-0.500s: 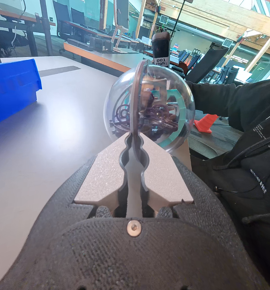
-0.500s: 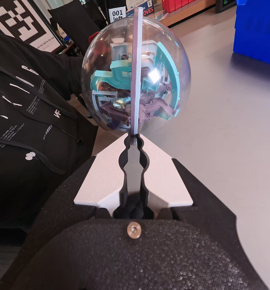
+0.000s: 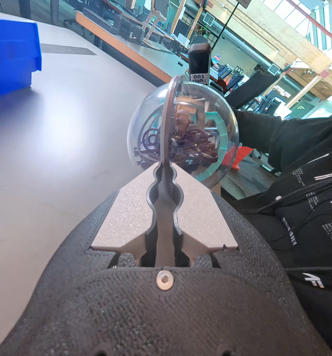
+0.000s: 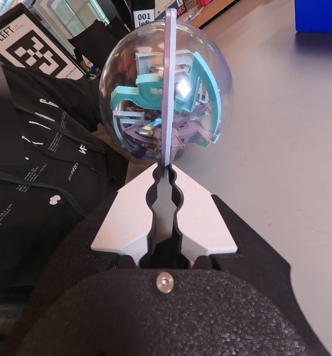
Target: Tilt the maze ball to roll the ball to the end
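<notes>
The maze ball (image 3: 182, 133) is a clear sphere with teal and purple tracks inside and a flat purple-grey ring around its middle. It hangs in the air above the grey table (image 3: 55, 134), held from two sides. My left gripper (image 3: 166, 165) is shut on the ring's near edge. My right gripper (image 4: 164, 167) is shut on the ring at the opposite side, and the maze ball (image 4: 166, 92) fills that view. The right gripper's top (image 3: 199, 61) shows behind the ball in the left wrist view. I cannot make out the small ball inside.
A blue bin (image 3: 11, 57) stands on the table at the left, and it also shows in the right wrist view (image 4: 319, 15). A person in a black sweatshirt (image 4: 36, 154) sits close by the table edge. An orange cone (image 3: 240, 156) lies beyond the table.
The maze ball has tilted a little in the left wrist view, and the background has shifted. Both grippers keep their hold on the ring.
</notes>
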A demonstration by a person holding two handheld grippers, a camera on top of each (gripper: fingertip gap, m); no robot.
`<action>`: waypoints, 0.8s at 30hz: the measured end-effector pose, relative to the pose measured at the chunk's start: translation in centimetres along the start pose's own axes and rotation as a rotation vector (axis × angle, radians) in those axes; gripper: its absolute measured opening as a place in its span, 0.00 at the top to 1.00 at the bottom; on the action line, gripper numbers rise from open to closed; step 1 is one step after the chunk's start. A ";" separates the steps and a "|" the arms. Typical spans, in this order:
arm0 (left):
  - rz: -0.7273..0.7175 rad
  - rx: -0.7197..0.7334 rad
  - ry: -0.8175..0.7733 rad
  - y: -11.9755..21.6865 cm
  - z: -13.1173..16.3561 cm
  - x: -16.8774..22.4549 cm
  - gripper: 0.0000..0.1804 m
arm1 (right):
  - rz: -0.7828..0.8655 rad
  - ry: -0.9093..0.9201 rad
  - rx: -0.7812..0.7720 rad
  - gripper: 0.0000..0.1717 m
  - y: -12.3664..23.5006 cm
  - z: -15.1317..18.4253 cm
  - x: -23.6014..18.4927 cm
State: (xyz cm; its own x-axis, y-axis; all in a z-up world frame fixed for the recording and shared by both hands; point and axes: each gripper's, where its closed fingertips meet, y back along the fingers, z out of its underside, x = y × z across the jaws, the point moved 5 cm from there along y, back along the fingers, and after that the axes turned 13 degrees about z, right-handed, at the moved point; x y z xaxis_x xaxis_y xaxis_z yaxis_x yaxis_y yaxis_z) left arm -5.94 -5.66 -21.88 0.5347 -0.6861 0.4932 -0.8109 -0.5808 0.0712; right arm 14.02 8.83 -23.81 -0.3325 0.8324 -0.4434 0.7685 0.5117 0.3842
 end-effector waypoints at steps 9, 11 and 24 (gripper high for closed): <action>0.063 0.028 0.241 -0.1 0.3 -0.6 0.98 | -0.059 -0.162 -0.027 0.97 0.1 0.2 0.3; 0.083 0.040 0.307 -0.2 0.3 -0.6 0.98 | -0.074 -0.204 -0.041 0.97 0.1 0.4 0.3; 0.158 0.074 0.591 -0.7 0.9 -1.5 0.98 | -0.143 -0.447 -0.071 0.97 0.5 0.6 1.4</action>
State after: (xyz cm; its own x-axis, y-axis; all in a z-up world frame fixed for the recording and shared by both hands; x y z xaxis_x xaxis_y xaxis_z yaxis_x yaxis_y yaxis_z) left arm -5.96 -4.55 -23.46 0.1698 -0.4199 0.8916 -0.8397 -0.5351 -0.0921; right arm 14.28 10.09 -24.76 -0.1526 0.5869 -0.7952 0.6876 0.6410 0.3411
